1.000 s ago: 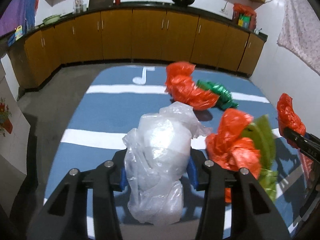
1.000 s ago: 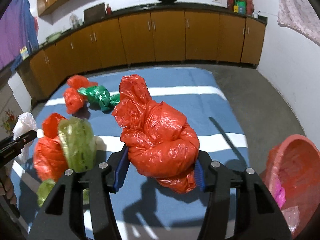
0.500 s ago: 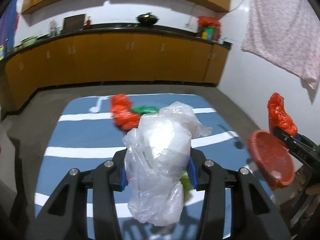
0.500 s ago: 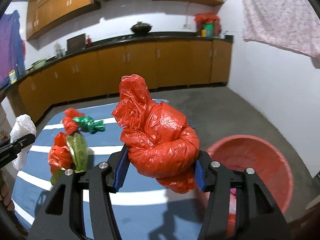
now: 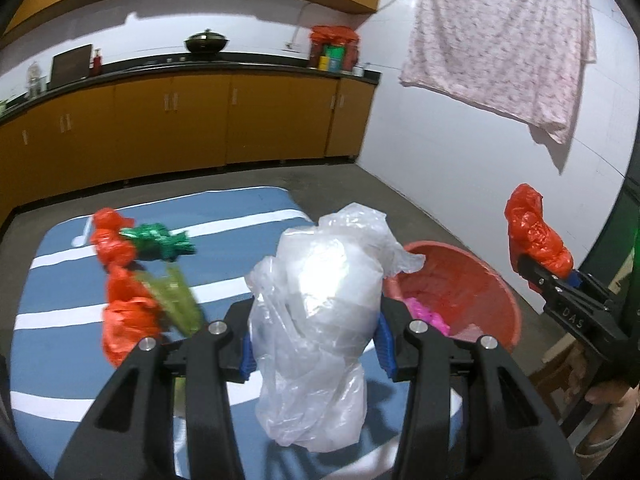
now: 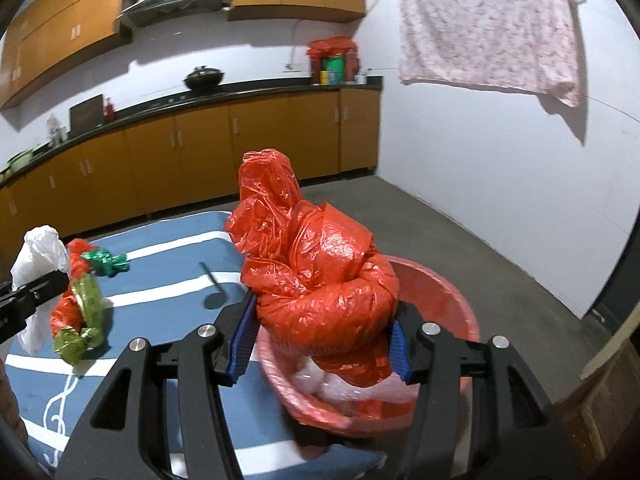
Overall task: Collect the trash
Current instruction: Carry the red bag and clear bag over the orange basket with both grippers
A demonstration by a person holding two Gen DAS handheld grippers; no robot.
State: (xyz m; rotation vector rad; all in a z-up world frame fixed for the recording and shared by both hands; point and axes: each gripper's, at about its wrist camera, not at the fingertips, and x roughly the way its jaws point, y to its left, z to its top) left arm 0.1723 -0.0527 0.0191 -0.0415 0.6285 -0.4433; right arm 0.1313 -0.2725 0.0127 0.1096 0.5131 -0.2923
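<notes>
My left gripper (image 5: 314, 346) is shut on a crumpled clear plastic bag (image 5: 320, 312) and holds it in the air, just left of the red basin (image 5: 484, 280). My right gripper (image 6: 322, 350) is shut on a crumpled red plastic bag (image 6: 316, 276) and holds it over the red basin (image 6: 448, 304), which has pink and clear trash inside. The right gripper with its red bag also shows at the right of the left wrist view (image 5: 536, 236). On the blue mat lie red (image 5: 110, 244), green (image 5: 160, 240) and yellow-green (image 5: 180, 300) bags.
The blue striped mat (image 5: 240, 216) lies on a grey concrete floor. Orange kitchen cabinets (image 5: 180, 120) line the far wall. A floral cloth (image 5: 496, 40) hangs on the white right wall. A wooden piece (image 6: 608, 352) stands at the right edge.
Both grippers have swung right with their bags, from over the mat toward the red basin. The right gripper's red bag is now over the basin. Both grips are unchanged.
</notes>
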